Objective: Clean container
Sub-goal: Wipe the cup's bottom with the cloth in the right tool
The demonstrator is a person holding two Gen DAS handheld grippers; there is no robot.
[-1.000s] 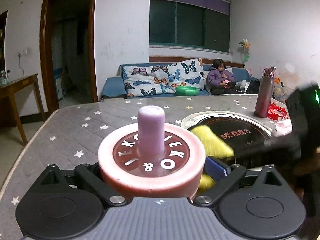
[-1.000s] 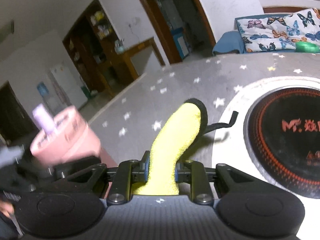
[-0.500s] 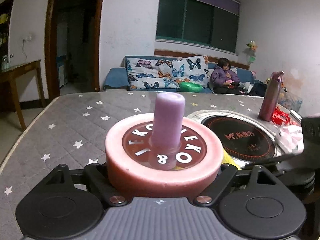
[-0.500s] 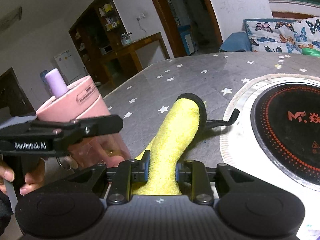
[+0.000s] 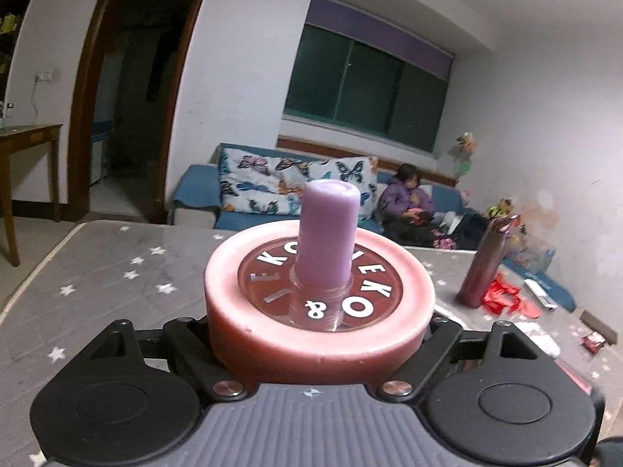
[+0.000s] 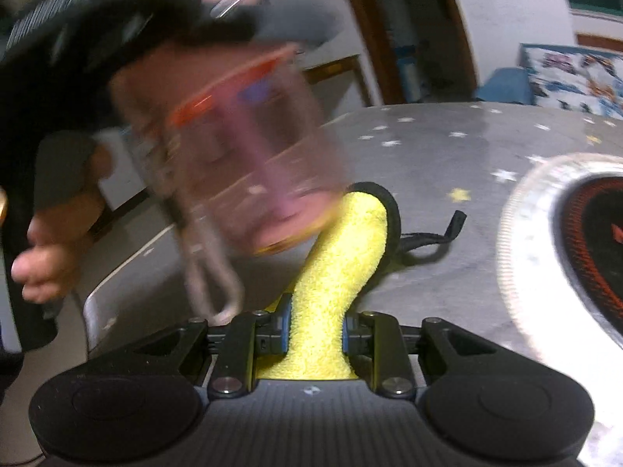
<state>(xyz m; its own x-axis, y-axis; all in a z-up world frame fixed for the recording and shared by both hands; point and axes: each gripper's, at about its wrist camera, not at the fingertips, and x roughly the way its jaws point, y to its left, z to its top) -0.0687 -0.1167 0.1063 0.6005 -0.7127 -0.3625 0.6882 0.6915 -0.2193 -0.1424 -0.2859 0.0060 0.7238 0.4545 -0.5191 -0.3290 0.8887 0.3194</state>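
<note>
A pink cup (image 5: 319,303) with a dark round lid and a purple spout fills the left wrist view, and my left gripper (image 5: 319,346) is shut on its body just under the lid. In the right wrist view the cup's see-through pink body (image 6: 233,155) is blurred and tilted above the grey starred table (image 6: 428,148), with a metal clip (image 6: 210,272) dangling from it. My right gripper (image 6: 315,330) is shut on a yellow cloth (image 6: 342,257), whose tip reaches up to the cup's base. A hand (image 6: 43,264) holds the left gripper's grip.
A round black induction cooker (image 6: 584,233) sits in the table at the right. A dark red bottle (image 5: 483,268) and red wrappers (image 5: 506,299) lie at the table's far right. Beyond are a sofa with a seated person (image 5: 409,202), a doorway and a wooden side table (image 5: 23,136).
My left gripper closed on the pink cup and lifted it off the table. In the right wrist view the cup rose and came in over the yellow cloth's tip.
</note>
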